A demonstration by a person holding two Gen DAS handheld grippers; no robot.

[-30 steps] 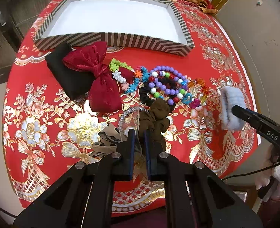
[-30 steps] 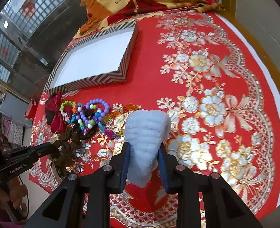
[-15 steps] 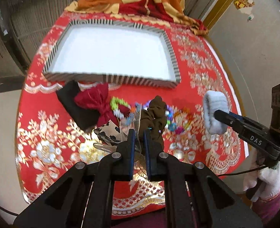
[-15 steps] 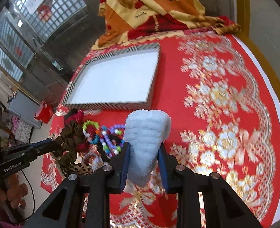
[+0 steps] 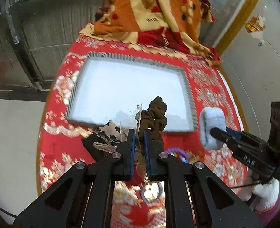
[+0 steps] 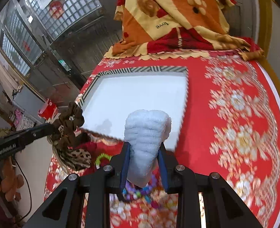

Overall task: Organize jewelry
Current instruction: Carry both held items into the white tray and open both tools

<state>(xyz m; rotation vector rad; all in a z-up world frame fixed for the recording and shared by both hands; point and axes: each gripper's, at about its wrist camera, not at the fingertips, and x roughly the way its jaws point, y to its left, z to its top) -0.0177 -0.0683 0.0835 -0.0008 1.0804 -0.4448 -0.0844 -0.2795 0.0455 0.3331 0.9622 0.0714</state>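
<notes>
My left gripper (image 5: 139, 133) is shut on a bunch of hair ties: a brown scrunchie (image 5: 156, 115), a leopard-print one (image 5: 109, 131) and a sheer one, lifted above the red tablecloth. In the right wrist view the same brown scrunchie (image 6: 68, 122) hangs from that gripper at the left. My right gripper (image 6: 144, 146) is shut on a pale blue fluffy scrunchie (image 6: 146, 133), also seen in the left wrist view as the blue scrunchie (image 5: 212, 128). A white tray with a striped rim (image 5: 189, 95) (image 6: 140, 69) lies just beyond both. Bead bracelets (image 6: 138, 190) lie below.
A folded orange and red blanket (image 6: 178, 19) sits at the table's far end. A black pouch (image 5: 94, 148) and a red pouch (image 6: 90, 147) lie near the tray's front edge. The person's white-gloved hand (image 5: 265, 195) holds the right gripper. The tablecloth's right part (image 6: 234, 133) bears only its pattern.
Both grippers have risen and moved forward toward the tray, carrying their scrunchies off the cloth. The bracelets and pouches stayed on the table and now lie under the grippers.
</notes>
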